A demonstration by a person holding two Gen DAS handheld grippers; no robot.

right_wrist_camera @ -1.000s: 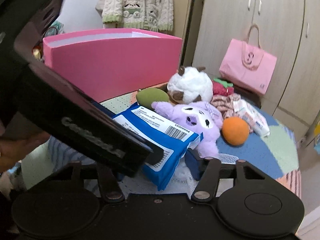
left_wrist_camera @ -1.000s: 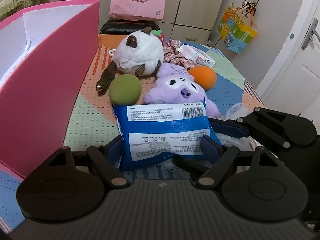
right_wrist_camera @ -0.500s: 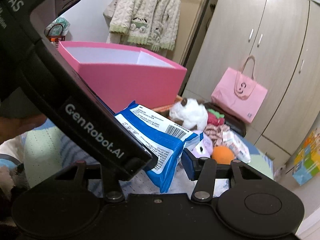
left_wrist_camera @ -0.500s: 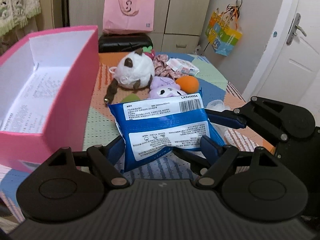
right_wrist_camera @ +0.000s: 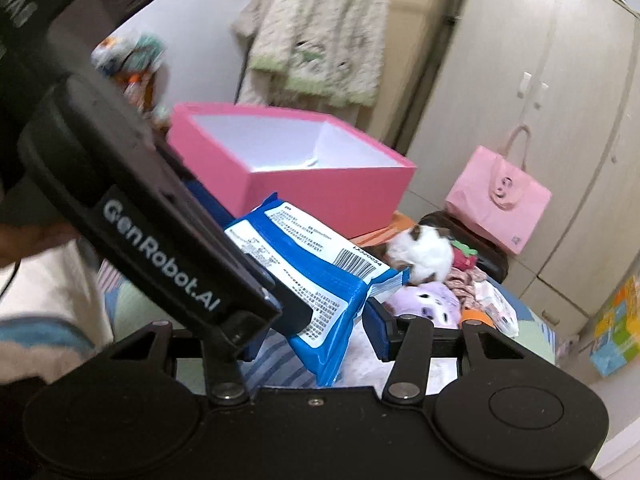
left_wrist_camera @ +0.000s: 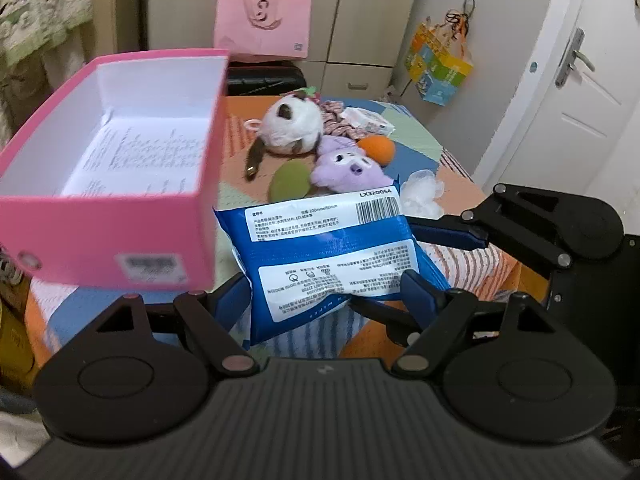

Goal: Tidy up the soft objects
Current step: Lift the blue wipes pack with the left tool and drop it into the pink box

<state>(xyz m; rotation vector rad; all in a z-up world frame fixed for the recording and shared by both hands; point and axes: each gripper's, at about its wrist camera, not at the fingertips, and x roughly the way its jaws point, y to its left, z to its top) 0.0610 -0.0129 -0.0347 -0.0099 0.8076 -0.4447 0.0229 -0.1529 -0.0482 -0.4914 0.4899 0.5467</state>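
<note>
My left gripper (left_wrist_camera: pixel 326 296) is shut on a blue and white wipes pack (left_wrist_camera: pixel 332 256) and holds it in the air, just right of the open pink box (left_wrist_camera: pixel 108 236). The pack (right_wrist_camera: pixel 316 276) also shows in the right wrist view, in front of the pink box (right_wrist_camera: pixel 320 184). My right gripper (right_wrist_camera: pixel 316 332) is open beside the left one, its fingers either side of the pack's lower corner. On the table lie a purple plush (left_wrist_camera: pixel 348 168), a white and brown plush (left_wrist_camera: pixel 292 124), a green ball (left_wrist_camera: pixel 290 180) and an orange ball (left_wrist_camera: pixel 376 150).
A floral cloth and a small white pack (left_wrist_camera: pixel 366 120) lie at the table's far end. A white puff (left_wrist_camera: pixel 422 194) lies near the right edge. A pink bag (left_wrist_camera: pixel 262 20) and a black case (left_wrist_camera: pixel 266 78) stand behind the table. A door is on the right.
Both grippers have risen and shifted left with the wipes pack. The pink box's inside now shows from above. The toys lie farther below.
</note>
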